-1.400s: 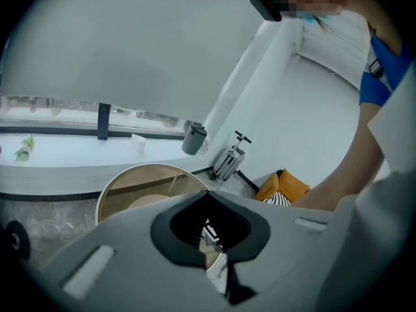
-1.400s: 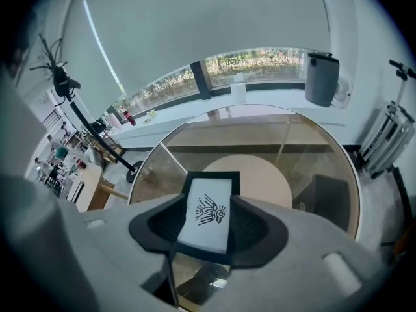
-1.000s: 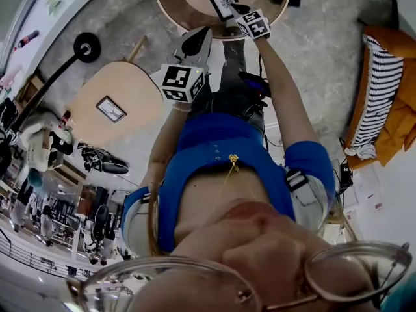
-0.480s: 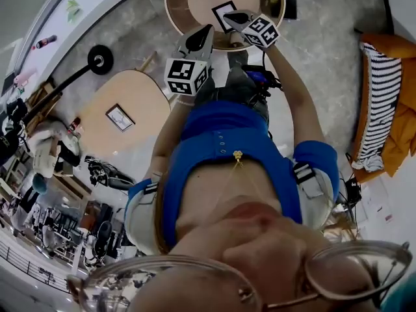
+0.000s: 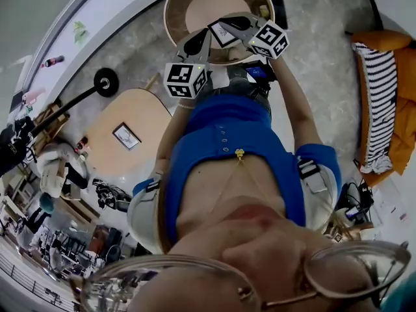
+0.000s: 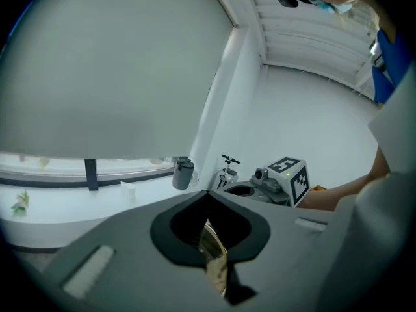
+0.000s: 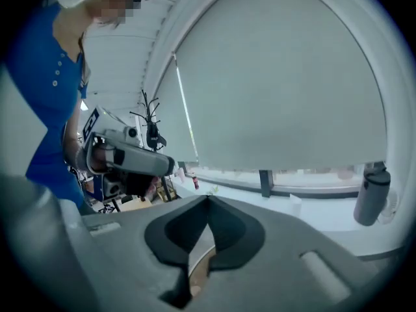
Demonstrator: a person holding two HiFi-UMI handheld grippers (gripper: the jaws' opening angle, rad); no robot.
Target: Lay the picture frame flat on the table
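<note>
The black picture frame [image 5: 222, 36] with a white mat lies on the round wooden table [image 5: 188, 8] at the top of the head view, partly covered by my right gripper. My right gripper [image 5: 220, 23] hangs above the frame, shut and holding nothing. To its left my left gripper [image 5: 201, 36] is held over the table's near rim, its jaws also together and empty. In the left gripper view the shut jaws [image 6: 208, 194] show only a sliver of tan table below. In the right gripper view the jaws [image 7: 208, 200] meet in the same way.
An oval wooden table [image 5: 104, 142] with a second small frame [image 5: 127, 136] stands at the left, beside a floor lamp base [image 5: 106, 81]. An orange sofa with a striped blanket [image 5: 380, 103] is at the right. A grey bottle [image 7: 372, 200] stands on the window ledge.
Both grippers have come up off the table, the right one further. The right gripper now crosses over the frame, which stays on the round table.
</note>
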